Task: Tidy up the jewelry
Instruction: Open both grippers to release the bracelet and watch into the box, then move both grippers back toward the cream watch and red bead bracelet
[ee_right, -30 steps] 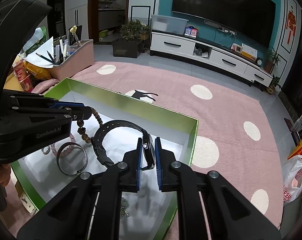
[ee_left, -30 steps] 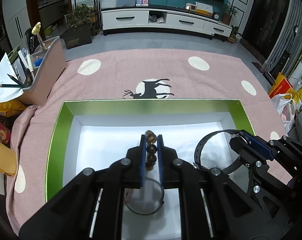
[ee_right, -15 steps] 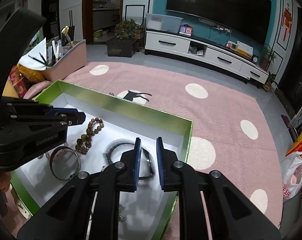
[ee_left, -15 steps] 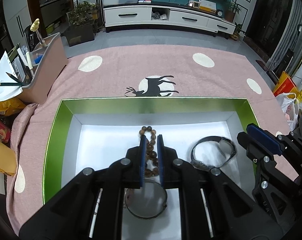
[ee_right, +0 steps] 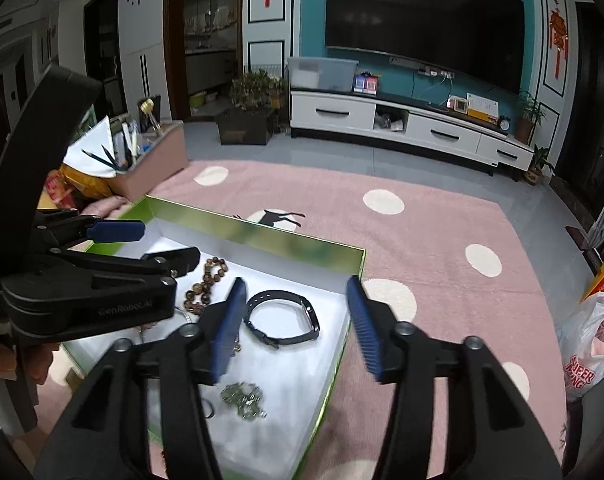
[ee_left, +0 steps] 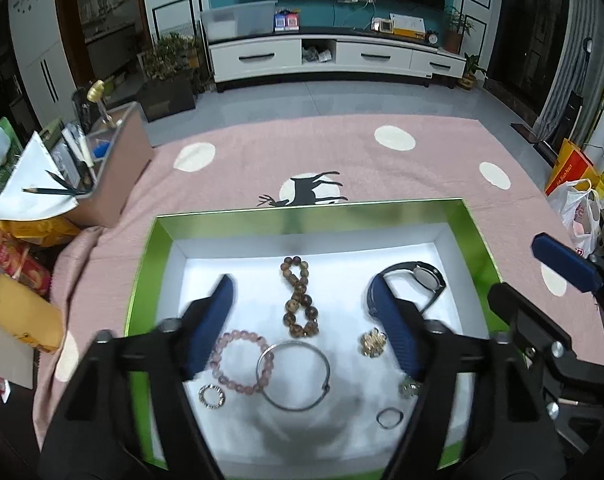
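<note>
A green box [ee_left: 142, 280] with a white floor holds the jewelry. A brown bead bracelet [ee_left: 298, 300] lies twisted on the floor, below and between the jaws of my left gripper [ee_left: 300, 284]. Those jaws are opening and touch nothing. A black watch [ee_right: 282, 320] lies flat under my right gripper [ee_right: 296, 284], whose jaws are also opening, clear of the strap. A pink bead bracelet [ee_left: 242, 360], a silver bangle [ee_left: 294, 376], a gold charm [ee_left: 371, 344] and small rings lie nearer. The right gripper [ee_left: 533, 276] shows at the box's right edge.
The box sits on a pink rug with white dots. A pink organizer [ee_left: 114, 176] with pencils and snack packets stands to the left. A plastic bag [ee_left: 577, 208] lies at the right. A silvery chain piece [ee_right: 242, 398] rests near the box's front wall.
The left gripper let go of the brown beads and the right let go of the watch. Both pieces now lie on the box floor. Both grippers opened wide and lifted back.
</note>
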Demonstrator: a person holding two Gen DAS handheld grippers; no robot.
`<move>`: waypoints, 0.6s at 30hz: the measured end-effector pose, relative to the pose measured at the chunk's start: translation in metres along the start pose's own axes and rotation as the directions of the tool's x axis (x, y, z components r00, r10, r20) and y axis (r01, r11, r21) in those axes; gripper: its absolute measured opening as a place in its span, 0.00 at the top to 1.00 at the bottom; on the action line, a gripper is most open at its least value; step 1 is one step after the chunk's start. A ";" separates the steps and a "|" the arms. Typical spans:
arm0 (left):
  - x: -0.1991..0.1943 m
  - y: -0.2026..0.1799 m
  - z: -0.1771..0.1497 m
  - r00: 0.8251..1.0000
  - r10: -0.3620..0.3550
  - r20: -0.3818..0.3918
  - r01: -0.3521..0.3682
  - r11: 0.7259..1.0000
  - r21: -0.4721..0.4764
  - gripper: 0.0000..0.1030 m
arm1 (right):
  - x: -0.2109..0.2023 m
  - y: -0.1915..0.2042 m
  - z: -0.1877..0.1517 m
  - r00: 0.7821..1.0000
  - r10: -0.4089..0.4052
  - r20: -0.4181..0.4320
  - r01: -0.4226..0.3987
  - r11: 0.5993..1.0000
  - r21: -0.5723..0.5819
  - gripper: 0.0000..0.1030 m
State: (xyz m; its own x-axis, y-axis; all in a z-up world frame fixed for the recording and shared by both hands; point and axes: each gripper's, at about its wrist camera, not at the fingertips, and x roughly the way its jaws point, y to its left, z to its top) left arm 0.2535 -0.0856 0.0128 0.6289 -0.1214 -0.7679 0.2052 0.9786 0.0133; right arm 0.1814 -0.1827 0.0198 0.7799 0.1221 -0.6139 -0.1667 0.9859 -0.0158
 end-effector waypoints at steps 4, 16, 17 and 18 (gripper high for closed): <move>-0.024 -0.002 -0.012 0.999 0.007 0.034 -0.008 1.000 0.008 0.11 | -0.024 -0.001 -0.008 1.000 0.009 0.018 -0.009 1.000 0.024 0.34; -0.081 0.000 -0.063 0.996 0.032 0.081 -0.032 0.999 0.001 0.03 | -0.084 0.000 -0.040 0.999 0.035 0.027 -0.037 0.996 0.084 0.18; -0.083 0.000 -0.067 0.996 0.032 0.081 -0.032 0.999 0.000 0.03 | -0.088 0.000 -0.042 0.999 0.037 0.027 -0.040 0.995 0.088 0.17; -0.087 0.001 -0.071 0.996 0.029 0.080 -0.029 1.000 -0.002 0.03 | -0.091 0.001 -0.045 0.999 0.040 0.027 -0.042 0.995 0.092 0.17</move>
State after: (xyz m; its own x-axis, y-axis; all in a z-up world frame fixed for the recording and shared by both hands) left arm 0.1459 -0.0622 0.0338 0.6926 -0.1062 -0.7135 0.1854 0.9821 0.0339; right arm 0.0830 -0.1984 0.0405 0.7888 0.1646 -0.5921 -0.1433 0.9862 0.0832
